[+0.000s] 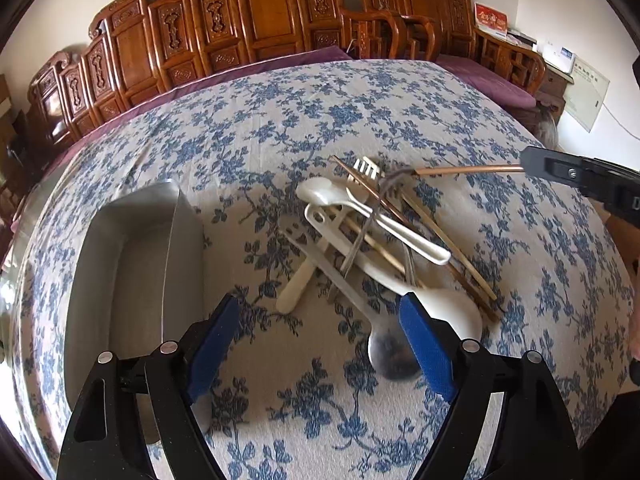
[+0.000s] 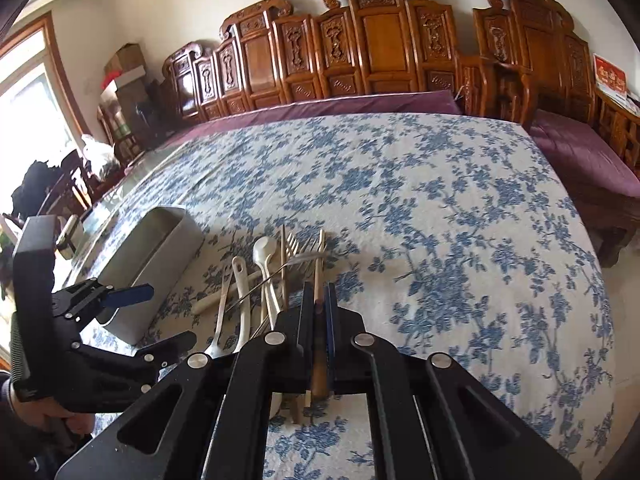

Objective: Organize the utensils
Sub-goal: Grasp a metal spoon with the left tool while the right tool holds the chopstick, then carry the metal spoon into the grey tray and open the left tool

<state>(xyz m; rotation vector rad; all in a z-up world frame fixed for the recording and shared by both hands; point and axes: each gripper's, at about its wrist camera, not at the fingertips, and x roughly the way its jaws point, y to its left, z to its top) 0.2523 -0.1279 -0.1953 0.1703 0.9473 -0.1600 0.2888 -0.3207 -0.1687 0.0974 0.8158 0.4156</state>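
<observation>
Floral-clothed surface carried utensil pile beside steel tray. Right gripper clenched on chopstick; left gripper spread over pile, gripping nothing.

A white cloth with blue flowers covers the surface. Behind it runs a row of carved wooden chair backs with purple cushions on the seats. In the right wrist view cardboard boxes are stacked near a bright window at the left
</observation>
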